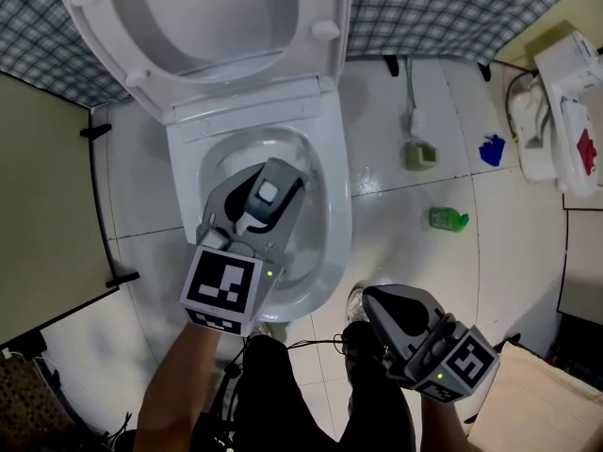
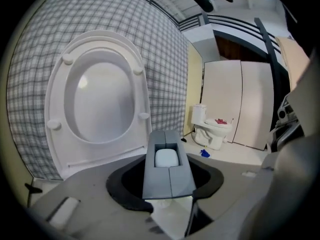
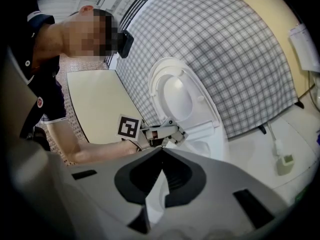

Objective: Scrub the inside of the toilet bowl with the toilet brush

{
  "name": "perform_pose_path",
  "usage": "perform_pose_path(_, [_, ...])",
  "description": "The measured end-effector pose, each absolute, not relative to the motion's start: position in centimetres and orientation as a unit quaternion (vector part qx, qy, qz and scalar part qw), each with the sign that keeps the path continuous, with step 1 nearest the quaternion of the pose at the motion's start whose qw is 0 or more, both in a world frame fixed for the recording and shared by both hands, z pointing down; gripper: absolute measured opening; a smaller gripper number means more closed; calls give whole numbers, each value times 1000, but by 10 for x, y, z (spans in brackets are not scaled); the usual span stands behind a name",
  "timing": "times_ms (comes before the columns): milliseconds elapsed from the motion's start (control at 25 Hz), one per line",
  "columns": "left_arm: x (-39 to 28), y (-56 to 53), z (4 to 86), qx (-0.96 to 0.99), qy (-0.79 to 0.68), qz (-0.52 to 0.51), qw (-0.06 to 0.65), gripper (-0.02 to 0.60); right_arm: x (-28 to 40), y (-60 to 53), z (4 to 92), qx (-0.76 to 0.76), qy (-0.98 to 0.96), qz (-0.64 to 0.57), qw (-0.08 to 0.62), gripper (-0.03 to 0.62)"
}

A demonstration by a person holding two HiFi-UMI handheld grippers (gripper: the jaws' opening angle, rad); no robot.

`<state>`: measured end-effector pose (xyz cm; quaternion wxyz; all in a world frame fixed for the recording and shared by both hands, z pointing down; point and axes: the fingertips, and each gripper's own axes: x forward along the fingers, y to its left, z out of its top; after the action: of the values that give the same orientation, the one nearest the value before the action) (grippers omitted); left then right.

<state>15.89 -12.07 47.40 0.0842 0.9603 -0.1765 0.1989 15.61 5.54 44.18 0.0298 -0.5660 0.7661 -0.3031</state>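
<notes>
– Left gripper view first: what has the left hand-held gripper [image 1: 262, 210] got?

– Its jaws are pressed on either side of a flat grey bar with a white inset. I take that bar for the handle of the toilet brush [image 2: 168, 176], though no bristles show in any view. It hangs over the toilet bowl [image 1: 332, 229], with the raised seat [image 1: 113, 36] behind the bowl.

– How would it handle?

– Light and stiff, I'd guess. It looks like hard plastic, so probably slick once wet. The flat faces of the handle look like the place to clamp, well up from the head, so it can't twist under scrubbing pressure and the pads stay dry.

– Anything in the bowl?

– It's white and bare where it shows. The gripper hides the bottom, so I can't tell about water.

– And to the right of the bowl?

– On the floor there's a small greenish box [image 1: 421, 155] with something white in it, and a thin white stem runs from it towards the wall. A green bottle [image 1: 448, 218] lies closer to the bowl, contents unseen. The right hand-held gripper [image 3: 160, 151] hangs off the bowl's right front, jaws together on nothing.
</notes>
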Motion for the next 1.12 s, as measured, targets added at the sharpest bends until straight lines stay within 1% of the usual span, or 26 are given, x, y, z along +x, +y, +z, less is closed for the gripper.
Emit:
perform_pose_path(80, [161, -113, 478, 962, -161, 201, 93, 190, 156, 56, 442, -566, 766, -303, 30, 2])
perform_pose_path(240, [164, -93, 480, 967, -122, 213, 67, 192, 153, 56, 445, -565, 767, -304, 31, 2])
perform_pose_path(440, [159, -64, 480, 969, -44, 238, 54, 192, 147, 56, 445, -561, 769, -307, 31, 2])
perform_pose_path(720, [131, -9, 480, 956, 59, 280, 65, 192, 146, 50, 432, -563, 772, -295, 33, 2])
perform_pose_path(1120, [83, 37, 477, 943, 96, 312, 60, 193, 120, 46, 426, -546, 784, -294, 34, 2])
